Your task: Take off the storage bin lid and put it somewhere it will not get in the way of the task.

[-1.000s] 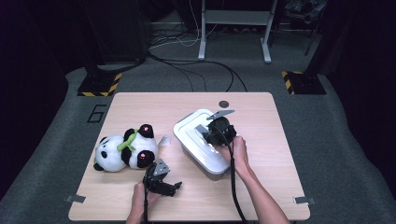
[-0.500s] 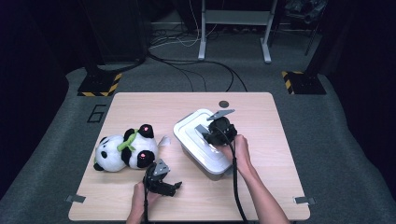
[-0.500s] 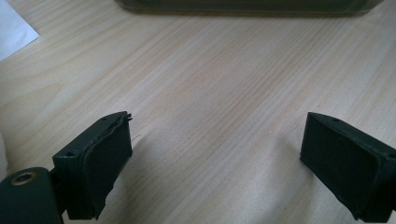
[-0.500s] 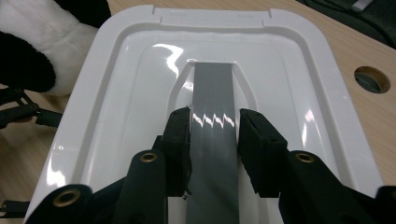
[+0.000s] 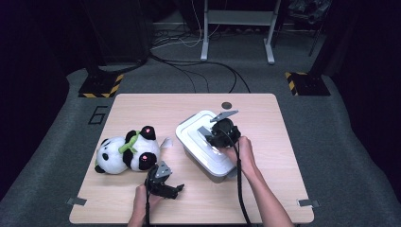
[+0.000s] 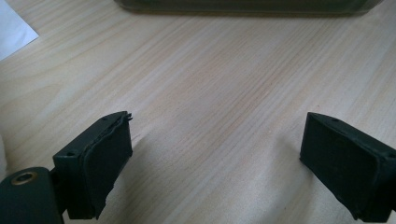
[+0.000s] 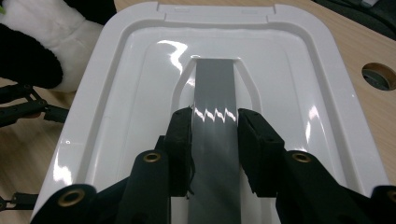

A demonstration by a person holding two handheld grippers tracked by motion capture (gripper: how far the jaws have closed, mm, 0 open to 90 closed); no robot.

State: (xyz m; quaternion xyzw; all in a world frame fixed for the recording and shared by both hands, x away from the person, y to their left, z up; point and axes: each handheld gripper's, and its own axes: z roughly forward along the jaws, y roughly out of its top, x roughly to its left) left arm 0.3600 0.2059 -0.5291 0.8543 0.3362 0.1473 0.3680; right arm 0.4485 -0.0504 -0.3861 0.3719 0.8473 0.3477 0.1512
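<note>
A white lidded box [image 5: 201, 142] sits mid-table, its long side running diagonally. My right gripper [image 5: 211, 136] rests on top of the lid [image 7: 140, 60]. Its jaws press the two sides of the grey strip handle [image 7: 214, 84], shut on it. A black-and-white panda plush [image 5: 125, 153] with a green neck band lies on its side left of the box, and its fur shows at the corner [image 7: 46, 42]. My left gripper [image 5: 174, 189] hovers low near the front edge. In the left gripper view it is open [image 6: 215, 135] over bare wood, with nothing between the jaws.
A white tag [image 5: 165, 142] lies between the panda and the box. A round hole [image 5: 227, 105] is in the tabletop behind the box. The box's lower edge [image 6: 243, 5] is just ahead of the left gripper. Cables and a metal stand are on the floor beyond.
</note>
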